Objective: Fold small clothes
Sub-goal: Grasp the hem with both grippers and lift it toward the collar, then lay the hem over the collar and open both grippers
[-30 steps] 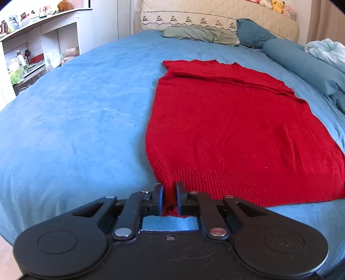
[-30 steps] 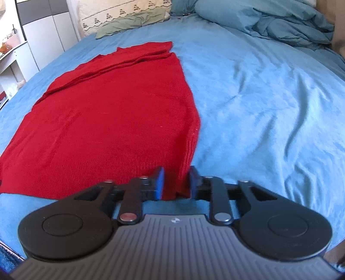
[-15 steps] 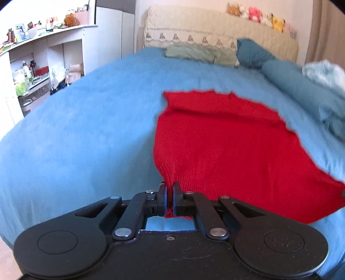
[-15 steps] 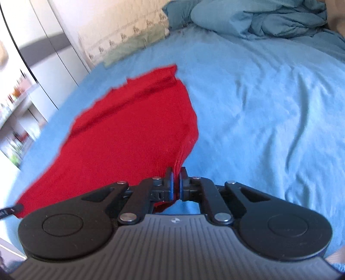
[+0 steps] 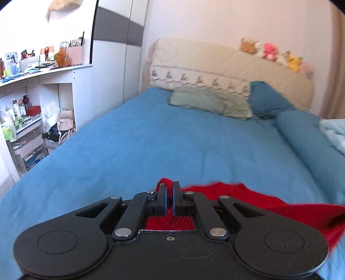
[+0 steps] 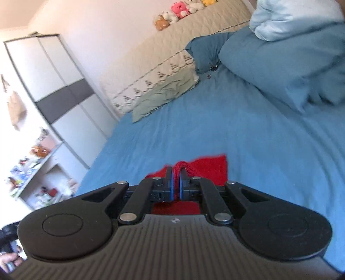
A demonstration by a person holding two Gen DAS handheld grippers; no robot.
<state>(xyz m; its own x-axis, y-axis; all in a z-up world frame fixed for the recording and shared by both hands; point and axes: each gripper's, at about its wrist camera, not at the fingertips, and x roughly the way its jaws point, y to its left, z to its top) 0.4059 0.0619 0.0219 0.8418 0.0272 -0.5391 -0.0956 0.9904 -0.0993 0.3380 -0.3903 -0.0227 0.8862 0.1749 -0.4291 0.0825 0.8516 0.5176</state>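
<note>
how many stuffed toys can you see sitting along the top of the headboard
4 at least, in the right wrist view: a brown one at the left end, then white, pink and a yellow one cut by the frame. More may hide among them.

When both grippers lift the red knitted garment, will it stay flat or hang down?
The red knitted garment probably hangs limp: it bunches between the left gripper jaws. The right gripper pinches gathered folds, so it likely holds without slipping.

Left gripper (image 5: pixel 168 199) is clamped on a bunched bit of the red sweater (image 5: pixel 254 202), which trails off toward the bed's right edge. Blue bedsheet (image 5: pixel 140 150) stretches ahead, pillows (image 5: pixel 207 101) sitting at the headboard end.
</note>
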